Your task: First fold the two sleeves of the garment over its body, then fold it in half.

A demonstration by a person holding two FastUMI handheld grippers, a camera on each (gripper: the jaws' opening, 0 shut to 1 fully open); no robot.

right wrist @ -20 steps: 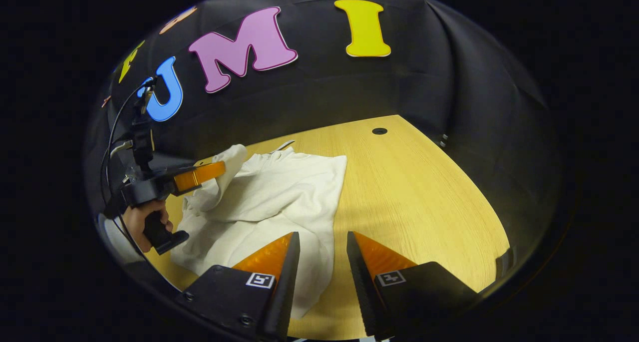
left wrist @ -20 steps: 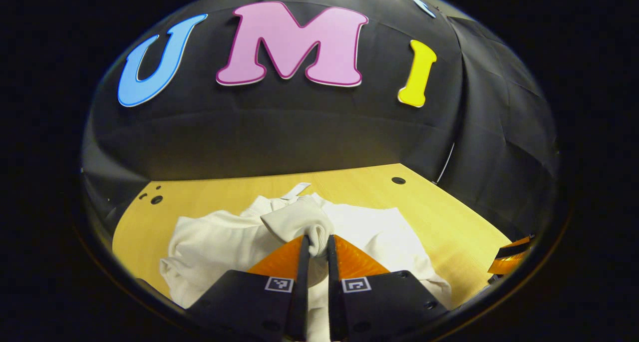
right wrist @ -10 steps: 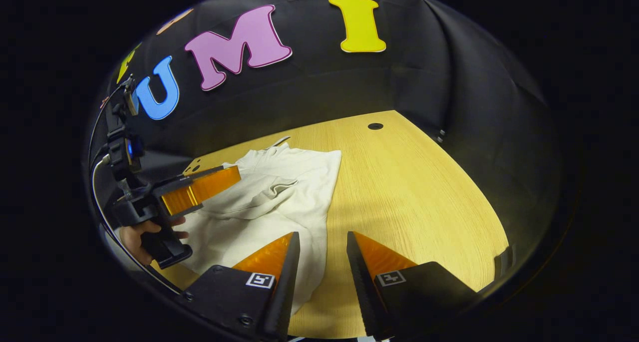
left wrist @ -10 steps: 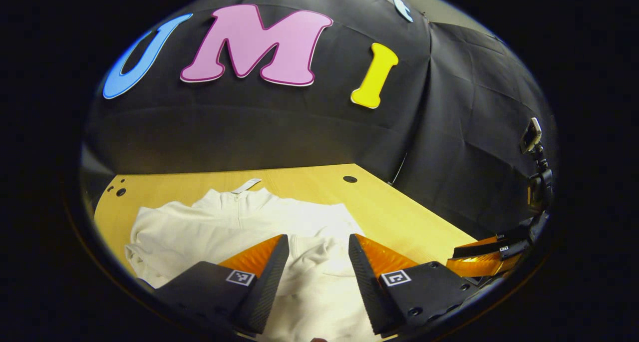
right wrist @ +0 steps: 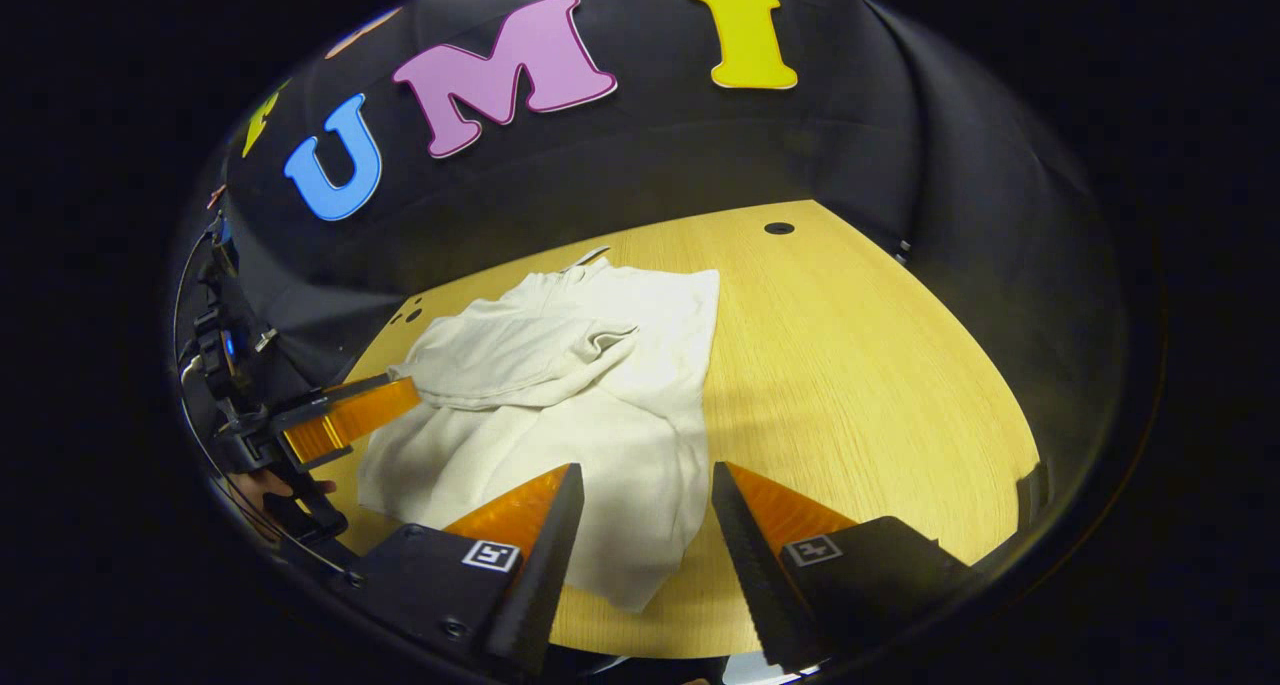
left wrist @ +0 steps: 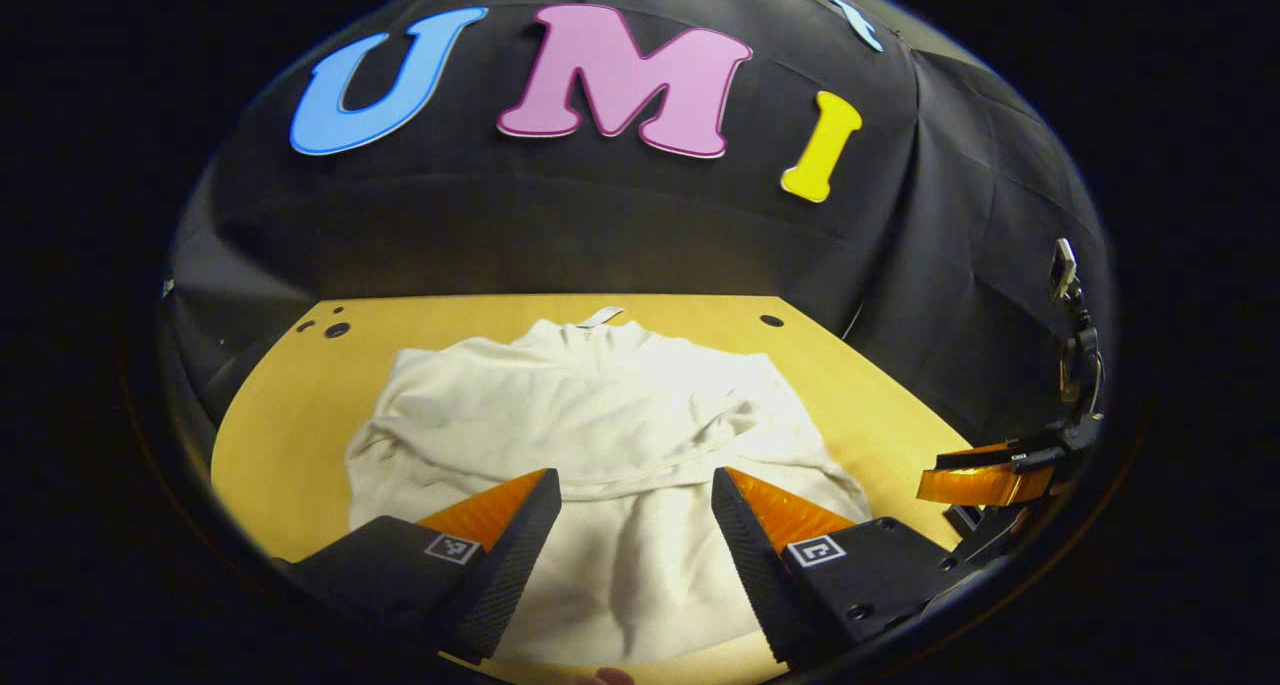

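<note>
While both grippers hover off the cloth, count is: one garment (left wrist: 610, 435), one table (left wrist: 290, 415), two grippers, one hand (right wrist: 275, 485) visible.

Garment: white, lying on the table, roughly centred in the left gripper view, toward the left half of the table in the right gripper view (right wrist: 570, 385). Long axis runs from the near edge toward the booth wall. Collar end points away at the wall, with a small tag (left wrist: 600, 316) sticking out past the collar; hem end is nearest the grippers. One sleeve (right wrist: 520, 360) is laid across the upper body, its cuff near the middle of the chest. A second folded band of cloth shows across the body in the left gripper view; can't tell if that's the other sleeve.

Left gripper (left wrist: 635, 495): jaws wide apart, nothing between them, above the hem half of the garment. Contact with the cloth: can't tell. Same gripper shows at the left edge of the right gripper view (right wrist: 345, 415), with the hand under it on the grip.

Right gripper (right wrist: 645, 485): jaws wide apart, empty, over the garment's near right corner and the bare table beside it. Also shows at the right edge of the left gripper view (left wrist: 985, 480), well apart from the garment.

Table: light wood, several dark round holes near the far corners.
</note>
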